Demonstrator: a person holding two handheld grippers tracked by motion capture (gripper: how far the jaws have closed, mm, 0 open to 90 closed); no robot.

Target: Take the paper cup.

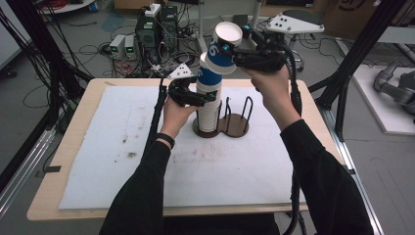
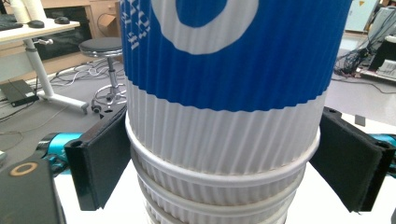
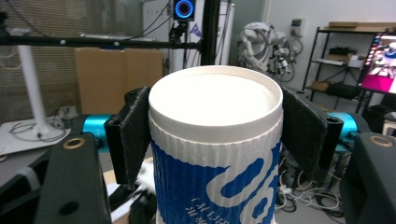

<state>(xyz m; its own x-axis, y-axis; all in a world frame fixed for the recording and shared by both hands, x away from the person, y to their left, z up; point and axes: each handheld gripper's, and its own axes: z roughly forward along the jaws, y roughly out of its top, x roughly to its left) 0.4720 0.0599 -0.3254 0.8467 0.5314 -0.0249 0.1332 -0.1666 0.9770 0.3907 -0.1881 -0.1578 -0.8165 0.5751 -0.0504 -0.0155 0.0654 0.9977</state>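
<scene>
Item 1. Right gripper [image 1: 234,53], seen in the high view raised above and just beyond the left gripper. Its jaws are clamped on a single paper cup [image 1: 224,46], blue and white with a ribbed sleeve. In the right gripper view the cup [image 3: 215,154] is pressed between the black pads [image 3: 136,135] just below its flat white end. In the high view that flat end is turned up and toward the camera, and the long axis is tilted off vertical, with the upper end leaning to the picture's right. The cup's other end lies directly over the top of the stack and appears to be just clear of it; contact cannot be judged.

Item 2. Left gripper [image 1: 208,98], held low, in front of the cup holder. Its jaws are closed on the stack of paper cups [image 1: 209,95] at mid height. In the left gripper view, the pads [image 2: 100,158] are seen on either side of the stack [image 2: 224,135], against the ribbed white wall just above a rolled rim. The stack's long axis is upright, and the rims point down.

Item 3. Cup holder [image 1: 235,122], directly below the left gripper: a dark double-round base with upright wire loops. The stack stands in its left ring.

Item 4. White mat [image 1: 122,161], under the holder, laid over the wooden table [image 1: 73,142].
</scene>
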